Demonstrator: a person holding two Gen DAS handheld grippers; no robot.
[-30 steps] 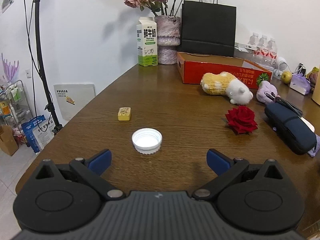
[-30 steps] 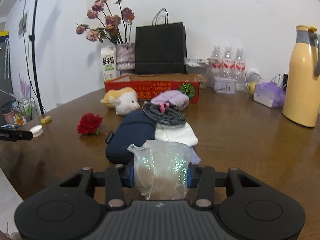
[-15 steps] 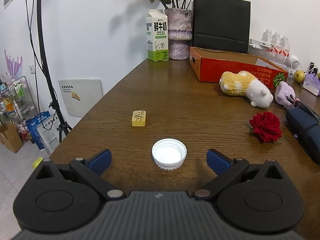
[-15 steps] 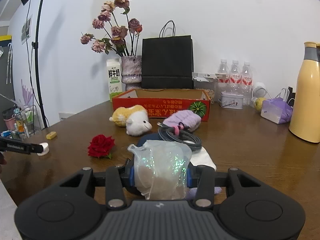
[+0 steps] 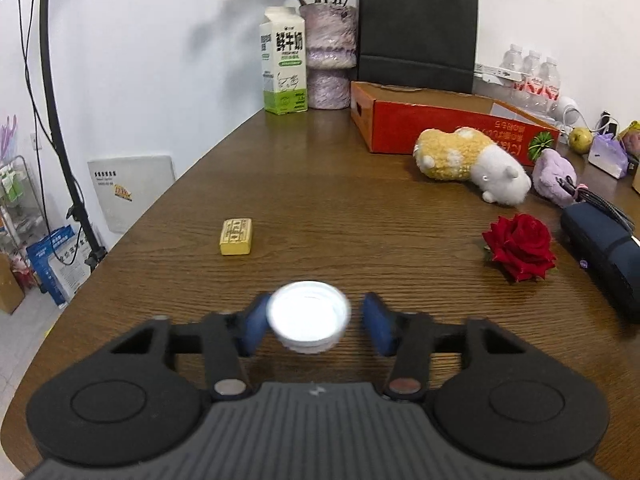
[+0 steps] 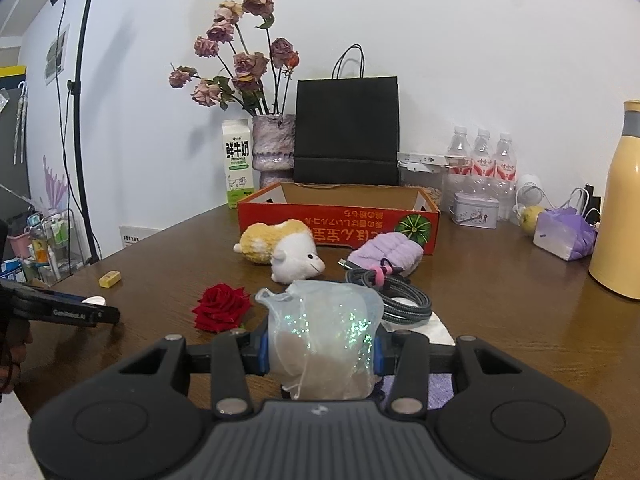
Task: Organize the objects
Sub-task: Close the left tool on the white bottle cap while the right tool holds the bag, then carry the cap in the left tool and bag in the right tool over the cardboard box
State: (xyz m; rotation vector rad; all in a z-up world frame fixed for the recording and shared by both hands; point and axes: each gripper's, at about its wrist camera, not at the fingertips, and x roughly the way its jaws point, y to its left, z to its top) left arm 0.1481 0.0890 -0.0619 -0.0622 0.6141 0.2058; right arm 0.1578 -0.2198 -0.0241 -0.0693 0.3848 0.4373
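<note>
A round white plastic cap [image 5: 308, 317] is framed between the closing blue pads of the left gripper [image 5: 314, 326], a gap showing at the right pad. A crumpled iridescent plastic bag [image 6: 322, 340] is clamped in the right gripper [image 6: 320, 354]. Beyond the cap, a small yellow block [image 5: 236, 236] is seen on the brown wooden table [image 5: 320, 200].

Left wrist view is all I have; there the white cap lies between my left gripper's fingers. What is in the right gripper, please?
Observer: The right gripper is shut on a translucent glittery bag; both pads press on its sides.
Operator: Does something stand at the far right of the table, outside my picture?
Observer: Yes, a tall yellow flask stands upright there, with a purple packet just beside it.
</note>
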